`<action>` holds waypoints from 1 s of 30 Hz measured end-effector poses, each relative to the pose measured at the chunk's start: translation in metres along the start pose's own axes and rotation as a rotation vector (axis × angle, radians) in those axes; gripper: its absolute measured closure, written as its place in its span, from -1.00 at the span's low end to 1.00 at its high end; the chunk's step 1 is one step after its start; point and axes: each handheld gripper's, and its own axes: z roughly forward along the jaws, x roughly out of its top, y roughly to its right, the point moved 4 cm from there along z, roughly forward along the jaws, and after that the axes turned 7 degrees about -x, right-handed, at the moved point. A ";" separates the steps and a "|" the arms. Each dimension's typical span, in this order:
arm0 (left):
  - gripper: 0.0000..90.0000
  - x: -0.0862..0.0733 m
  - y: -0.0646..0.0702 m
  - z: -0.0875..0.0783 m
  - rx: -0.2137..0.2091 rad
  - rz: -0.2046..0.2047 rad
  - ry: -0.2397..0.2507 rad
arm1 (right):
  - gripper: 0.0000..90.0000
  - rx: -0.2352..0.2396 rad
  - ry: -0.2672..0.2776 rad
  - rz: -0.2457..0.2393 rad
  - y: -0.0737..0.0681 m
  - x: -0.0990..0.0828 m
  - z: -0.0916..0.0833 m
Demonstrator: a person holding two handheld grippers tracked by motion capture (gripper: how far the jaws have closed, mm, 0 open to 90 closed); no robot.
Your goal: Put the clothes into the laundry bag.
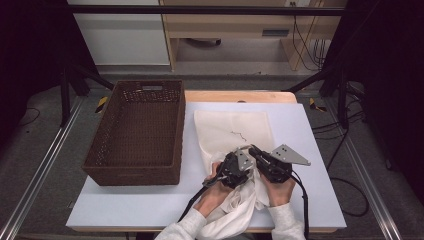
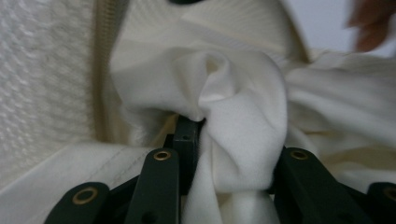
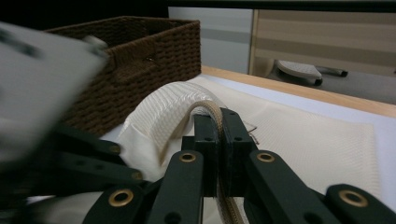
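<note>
A cream mesh bag (image 1: 232, 127) lies flat on the white table (image 1: 315, 200), its near edge lifted. My right gripper (image 3: 219, 140) is shut on the bag's zipper edge (image 3: 208, 108) and holds it up; in the high view this gripper (image 1: 254, 150) points toward the far left. A white cloth (image 1: 245, 200) trails from the bag's mouth toward the person. My left gripper (image 2: 231, 144) is shut on a bunched fold of that white cloth (image 2: 243, 116), right beside the zipper (image 2: 102, 56); in the high view it (image 1: 246, 171) sits close against the right gripper.
A brown wicker basket (image 1: 140, 130) stands at the table's left half and looks empty; it also rises in the right gripper view (image 3: 140, 51). Black frame legs and cables stand off the table at both sides. A wooden desk stands beyond the far edge.
</note>
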 end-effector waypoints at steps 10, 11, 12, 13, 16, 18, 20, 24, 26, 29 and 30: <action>-0.50 -0.010 -0.008 -0.045 -0.035 -0.042 0.119 | 0.93 -0.009 -0.054 -0.015 0.002 -0.011 0.009; -0.52 -0.013 -0.008 -0.053 -0.033 -0.040 0.125 | 0.93 -0.013 -0.055 -0.020 0.002 -0.011 0.009; -0.54 -0.015 -0.008 -0.059 -0.029 -0.035 0.127 | 0.93 -0.014 -0.055 -0.021 0.002 -0.011 0.009; -0.56 -0.019 -0.010 -0.069 -0.025 -0.032 0.128 | 0.93 -0.013 -0.057 -0.020 0.002 -0.012 0.009; -0.56 -0.036 -0.015 -0.084 -0.018 -0.045 0.128 | 0.93 -0.010 -0.065 -0.023 0.002 -0.013 0.009; -0.51 -0.049 -0.020 -0.086 -0.020 -0.066 0.122 | 0.93 -0.013 -0.069 -0.028 0.001 -0.014 0.010; -0.36 -0.064 -0.024 -0.081 -0.074 -0.123 0.118 | 0.93 -0.013 -0.074 -0.033 0.000 -0.015 0.012; 0.32 -0.074 -0.020 -0.065 -0.131 -0.144 0.124 | 0.93 -0.010 -0.081 -0.045 -0.002 -0.018 0.015; 0.65 -0.072 -0.016 -0.061 -0.126 -0.132 0.141 | 0.93 -0.011 -0.083 -0.043 -0.002 -0.018 0.015; 0.83 -0.064 -0.009 -0.067 -0.134 -0.124 0.197 | 0.93 -0.007 -0.086 -0.031 -0.002 -0.019 0.015; 0.84 -0.061 -0.007 -0.069 -0.144 -0.125 0.220 | 0.93 -0.003 -0.088 -0.028 -0.002 -0.019 0.015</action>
